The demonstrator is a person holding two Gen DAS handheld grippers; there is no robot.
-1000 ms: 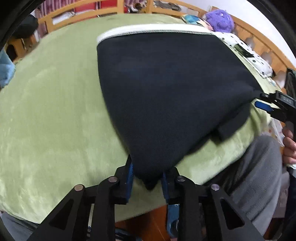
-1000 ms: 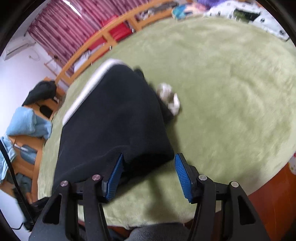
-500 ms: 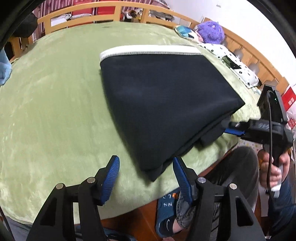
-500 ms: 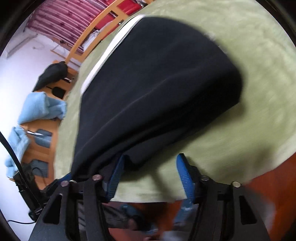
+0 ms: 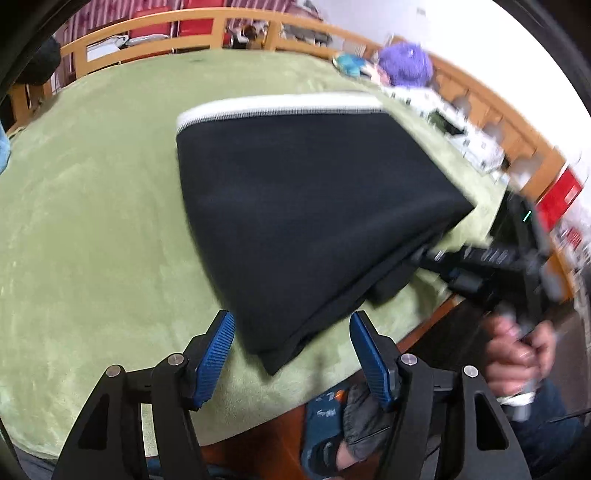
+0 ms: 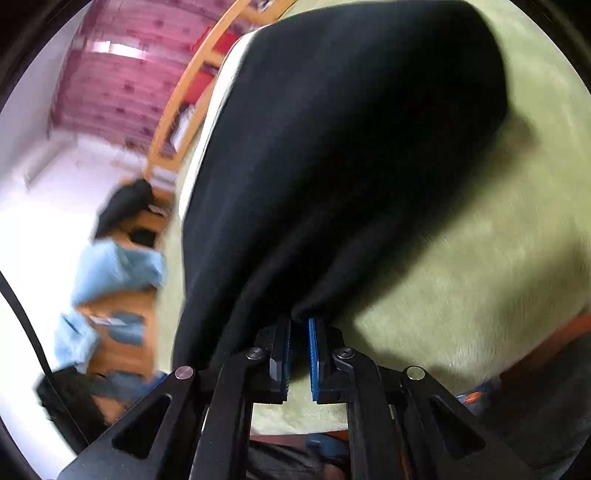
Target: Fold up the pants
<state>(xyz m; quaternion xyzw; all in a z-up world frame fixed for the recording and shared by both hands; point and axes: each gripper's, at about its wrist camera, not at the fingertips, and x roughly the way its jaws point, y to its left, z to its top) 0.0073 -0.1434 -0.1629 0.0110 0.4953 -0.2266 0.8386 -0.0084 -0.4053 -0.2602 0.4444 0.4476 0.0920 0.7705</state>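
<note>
Black pants (image 5: 303, 206) with a white waistband (image 5: 277, 107) lie folded on a green blanket (image 5: 92, 221). My left gripper (image 5: 291, 321) hovers over their near corner; its jaws are opening, the corner lies between the blue pads, and neither pad touches it. My right gripper (image 5: 424, 254) reaches in from the right, held by a person's hand (image 5: 517, 343). In the right wrist view the right gripper (image 6: 299, 325) is shut on a bunched edge of the pants (image 6: 351, 147), which rise away from its tips over the blanket (image 6: 480, 258).
A wooden bed rail (image 5: 147, 33) runs along the far side. A purple plush toy (image 5: 406, 66) and a spotted white cloth (image 5: 461, 136) lie at the back right. The blanket's near edge drops to a foot in a slipper (image 5: 332, 424). Blue towels (image 6: 118, 266) lie off the bed.
My left gripper let go of the pants' near corner and opened wide. My right gripper swung in to the pants' right edge and shut on it.
</note>
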